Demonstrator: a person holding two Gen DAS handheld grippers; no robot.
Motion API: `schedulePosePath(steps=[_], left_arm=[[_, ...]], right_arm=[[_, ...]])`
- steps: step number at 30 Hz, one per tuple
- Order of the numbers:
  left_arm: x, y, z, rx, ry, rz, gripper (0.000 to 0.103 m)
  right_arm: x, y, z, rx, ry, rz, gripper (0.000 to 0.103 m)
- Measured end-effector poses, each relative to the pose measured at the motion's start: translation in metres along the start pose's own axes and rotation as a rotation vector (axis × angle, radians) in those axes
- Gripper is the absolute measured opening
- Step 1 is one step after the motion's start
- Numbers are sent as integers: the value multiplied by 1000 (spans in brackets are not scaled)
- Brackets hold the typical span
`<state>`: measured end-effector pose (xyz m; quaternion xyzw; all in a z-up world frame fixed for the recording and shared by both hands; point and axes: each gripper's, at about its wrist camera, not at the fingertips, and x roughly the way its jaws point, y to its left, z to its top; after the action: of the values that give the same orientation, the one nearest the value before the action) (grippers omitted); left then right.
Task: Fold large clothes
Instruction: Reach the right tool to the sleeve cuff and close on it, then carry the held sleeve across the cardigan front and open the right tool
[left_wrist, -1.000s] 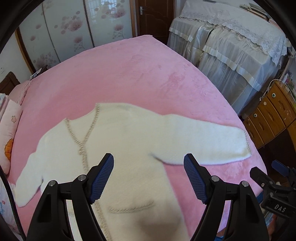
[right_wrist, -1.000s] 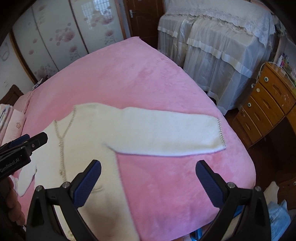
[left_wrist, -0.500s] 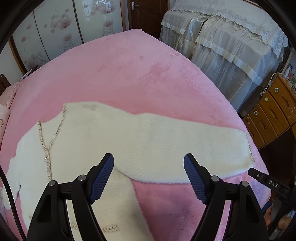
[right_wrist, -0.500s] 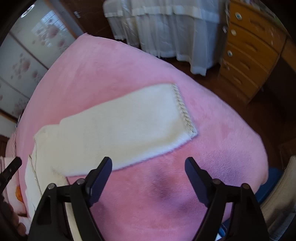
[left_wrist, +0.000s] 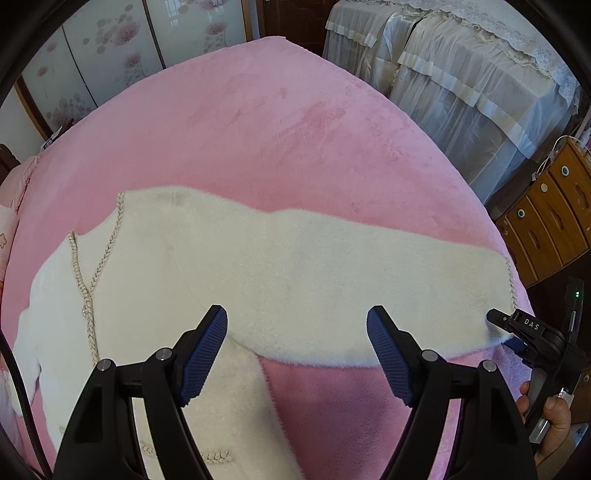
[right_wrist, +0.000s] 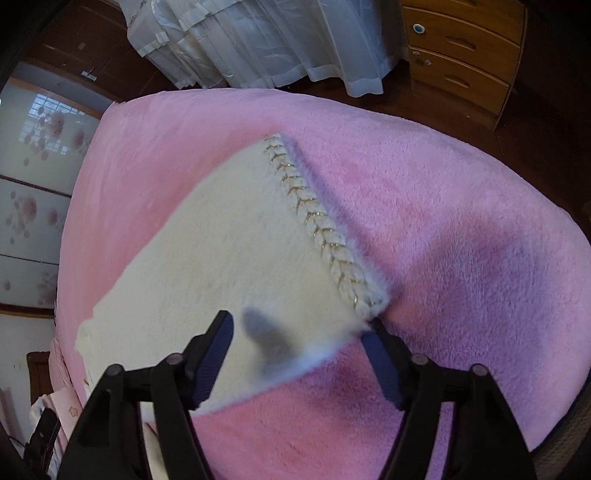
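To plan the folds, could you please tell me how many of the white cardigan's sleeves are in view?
2. One sleeve stretches out to the right across the pink blanket; the other sleeve lies at the picture's left edge, partly out of view.

The cardigan (left_wrist: 258, 280)'s hem is cut off by the left-wrist view's bottom edge.

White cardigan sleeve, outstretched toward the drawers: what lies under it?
The sleeve lies flat on the pink blanket, which shows all around it. What lies directly beneath the sleeve is covered. The right gripper straddles its cuff corner, pads not clearly pressing.
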<state>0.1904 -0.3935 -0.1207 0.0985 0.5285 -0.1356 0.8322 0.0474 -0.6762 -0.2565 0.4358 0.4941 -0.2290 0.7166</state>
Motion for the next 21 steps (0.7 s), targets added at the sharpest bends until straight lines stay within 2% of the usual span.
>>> schedulePosePath(steps=[1, 2, 3, 4, 8, 12, 17, 21], left_arm=[[2, -1, 1, 2, 8, 0, 77], [4, -1, 1, 5, 15, 1, 77], [6, -1, 2, 8, 24, 3, 77], [7, -1, 3, 10, 32, 3, 77], [9, 5, 4, 1, 62, 2, 77], [7, 18, 2, -13, 79, 26, 77], [2, 54, -5, -53, 88, 48, 77], [-7, 107, -15, -117, 66, 76, 77]], right_arm=[[1, 1, 1, -8, -2, -3, 49], [1, 1, 1, -8, 1, -9, 35], [0, 1, 1, -12, -5, 0, 14], [-2, 2, 2, -16, -8, 13, 9], [-20, 17, -1, -85, -61, 0, 9], [-52, 53, -10, -205, -134, 26, 8], [-87, 127, -32, -411, -197, 104, 8], [-94, 197, -70, -617, -210, 184, 8]])
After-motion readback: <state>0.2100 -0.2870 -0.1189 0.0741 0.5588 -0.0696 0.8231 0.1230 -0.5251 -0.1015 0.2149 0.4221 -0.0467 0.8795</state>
